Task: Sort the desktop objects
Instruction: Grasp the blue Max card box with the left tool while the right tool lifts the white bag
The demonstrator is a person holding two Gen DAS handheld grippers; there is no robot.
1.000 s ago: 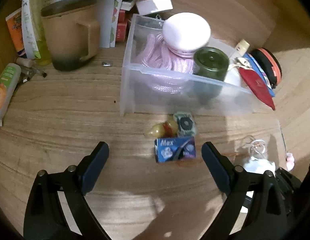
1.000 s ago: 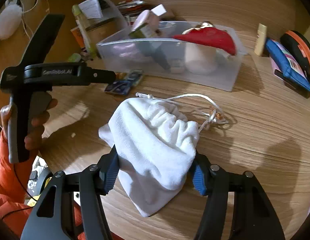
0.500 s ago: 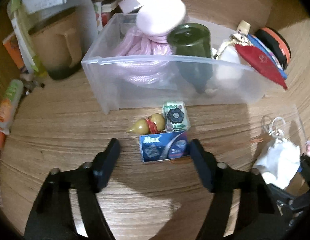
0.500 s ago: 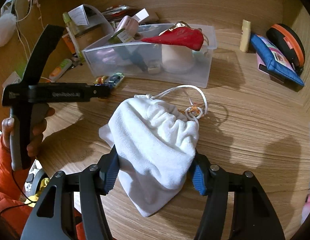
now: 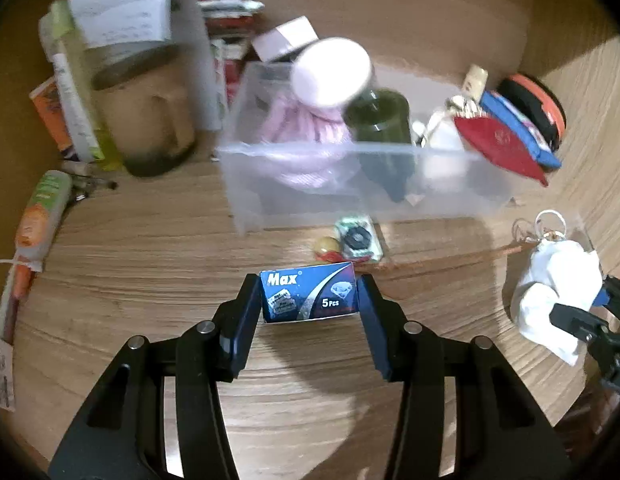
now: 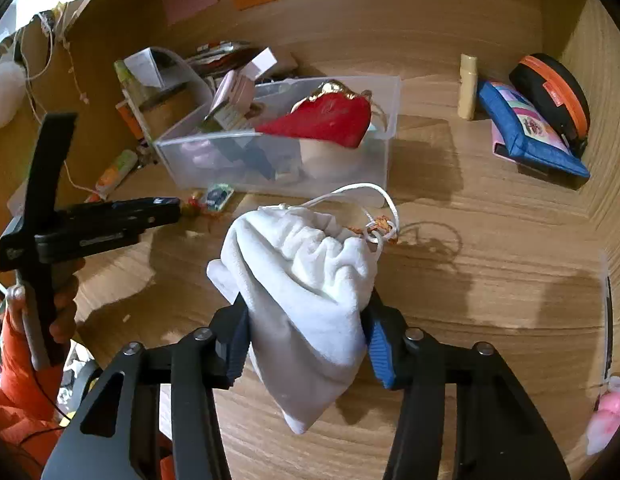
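Note:
A small blue "Max" box (image 5: 308, 296) sits between the fingers of my left gripper (image 5: 308, 282). The jaws are closing and both pads touch its ends, and it casts a shadow on the wood below. My right gripper (image 6: 308, 300) holds a white drawstring pouch (image 6: 306, 280) above the desk, its jaws still closing and squeezing the cloth. The cord loops forward. A clear plastic bin (image 5: 350, 196) stands just beyond the box. It holds pink rope, a white round lid, a dark green jar and a red pouch (image 6: 322, 124).
A small packet (image 5: 358, 238) and a yellow-red trinket (image 5: 326, 246) lie before the bin. A tan mug (image 5: 150, 120) and an orange-green tube (image 5: 42, 216) are at the left. A blue pouch (image 6: 530, 132), a black-orange case (image 6: 554, 96) and a cream stick (image 6: 468, 88) lie at the right.
My left gripper moved forward over the blue box and closed from wide open onto its ends. My right gripper tightened on the white pouch and raised it a little.

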